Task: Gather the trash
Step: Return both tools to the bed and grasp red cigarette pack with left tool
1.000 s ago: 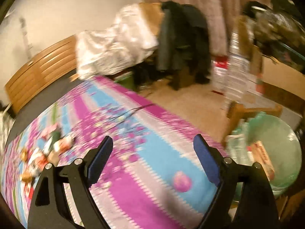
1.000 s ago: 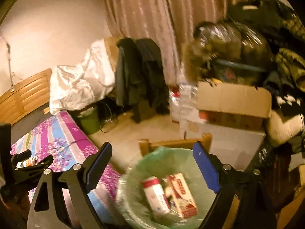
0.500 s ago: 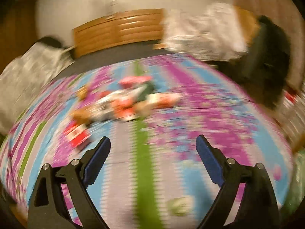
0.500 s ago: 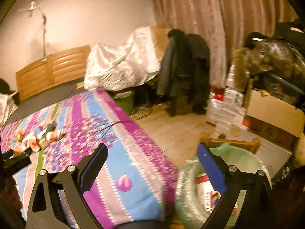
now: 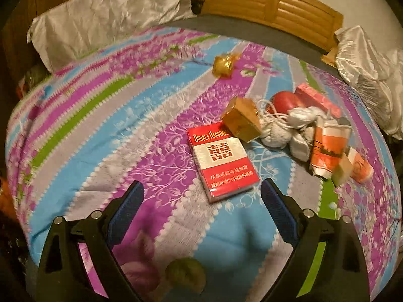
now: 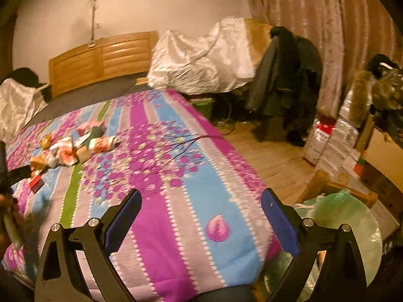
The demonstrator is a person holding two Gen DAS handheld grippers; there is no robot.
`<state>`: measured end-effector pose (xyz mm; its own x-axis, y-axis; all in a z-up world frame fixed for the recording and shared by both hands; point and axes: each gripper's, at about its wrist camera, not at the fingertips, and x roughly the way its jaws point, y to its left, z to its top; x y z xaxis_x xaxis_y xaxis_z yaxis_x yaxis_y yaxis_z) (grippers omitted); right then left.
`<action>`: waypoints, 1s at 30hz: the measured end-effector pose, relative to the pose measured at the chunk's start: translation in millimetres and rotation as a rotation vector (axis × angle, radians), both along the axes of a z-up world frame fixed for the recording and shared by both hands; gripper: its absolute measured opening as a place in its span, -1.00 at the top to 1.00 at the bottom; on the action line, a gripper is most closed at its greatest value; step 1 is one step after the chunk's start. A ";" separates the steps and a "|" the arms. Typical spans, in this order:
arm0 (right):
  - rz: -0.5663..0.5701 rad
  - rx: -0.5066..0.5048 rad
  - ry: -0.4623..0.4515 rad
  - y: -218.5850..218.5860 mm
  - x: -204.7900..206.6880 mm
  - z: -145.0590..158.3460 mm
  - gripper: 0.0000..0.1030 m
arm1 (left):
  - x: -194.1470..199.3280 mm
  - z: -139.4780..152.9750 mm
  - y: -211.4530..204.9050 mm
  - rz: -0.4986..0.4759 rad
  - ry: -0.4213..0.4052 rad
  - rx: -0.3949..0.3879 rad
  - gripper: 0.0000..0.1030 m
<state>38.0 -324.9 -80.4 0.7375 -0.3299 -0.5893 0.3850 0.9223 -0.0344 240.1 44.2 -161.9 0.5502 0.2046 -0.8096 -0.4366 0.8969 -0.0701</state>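
In the left wrist view my left gripper (image 5: 201, 198) is open and empty, just short of a red and white cigarette pack (image 5: 223, 159) lying flat on the striped bedspread (image 5: 100, 130). Beyond it lie a gold box (image 5: 241, 119), crumpled grey tissue (image 5: 287, 130), an orange paper cup (image 5: 327, 148), a red packet (image 5: 314, 99) and a gold wrapper (image 5: 224, 64). In the right wrist view my right gripper (image 6: 201, 211) is open and empty over the bed's near corner. The trash pile (image 6: 73, 146) lies far left. The green-lined bin (image 6: 347, 229) is at lower right.
Silver pillows (image 5: 105, 22) and a wooden headboard (image 5: 272, 2) bound the bed's far end. A dark coat on a chair (image 6: 284, 80), stacked boxes (image 6: 335, 138), a wooden stool (image 6: 325, 186) and a curtain (image 6: 327, 30) stand right of the bed, past bare wooden floor (image 6: 272, 161).
My left gripper has swung from the bed's corner by the bin to the trash pile and now faces the cigarette pack. My right gripper has swung left from over the bin to the bed.
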 end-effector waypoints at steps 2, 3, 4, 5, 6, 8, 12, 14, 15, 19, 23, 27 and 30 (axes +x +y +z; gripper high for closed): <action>0.038 -0.004 0.010 11.2 11.0 -2.8 -0.85 | 9.9 -6.8 1.7 0.003 0.012 -0.016 -0.76; 0.059 -0.007 0.017 17.3 16.7 -4.4 -0.85 | 13.6 -9.5 -0.2 -0.004 0.013 -0.020 -0.76; 0.081 -0.013 0.025 24.3 23.2 -6.2 -0.85 | 19.6 -11.8 -1.0 -0.016 0.015 -0.016 -0.76; 0.095 -0.016 0.030 29.4 27.6 -7.4 -0.85 | 23.0 -12.4 -2.8 -0.022 0.010 -0.009 -0.76; 0.115 -0.018 0.037 36.0 33.3 -9.2 -0.85 | 26.2 -12.1 -4.1 -0.027 0.002 -0.002 -0.76; 0.148 -0.012 0.046 46.6 43.2 -11.3 -0.85 | 39.0 -16.5 -5.0 -0.040 0.013 -0.002 -0.76; 0.224 0.004 0.057 70.1 62.3 -14.2 -0.85 | 59.8 -36.1 3.0 -0.043 0.102 -0.032 -0.29; 0.276 0.009 0.054 82.3 71.2 -13.2 -0.85 | 55.2 -41.6 12.7 -0.040 0.099 -0.091 -0.10; 0.299 0.009 0.052 87.4 75.3 -12.5 -0.85 | 50.5 -40.6 15.7 -0.039 0.082 -0.097 -0.10; 0.391 0.025 0.045 109.9 98.0 -9.7 -0.82 | 20.5 -39.6 33.3 -0.038 0.069 -0.120 -0.09; 0.511 0.055 0.057 140.3 129.5 -14.2 -0.64 | -15.7 -34.5 55.2 -0.039 0.054 -0.114 -0.09; 0.619 0.087 0.072 168.7 176.8 -24.8 -0.33 | -43.9 -28.6 76.7 -0.034 0.051 -0.112 -0.09; 0.658 0.091 0.098 187.0 227.6 -36.1 -0.07 | -58.8 -19.2 85.9 -0.034 0.026 -0.093 -0.09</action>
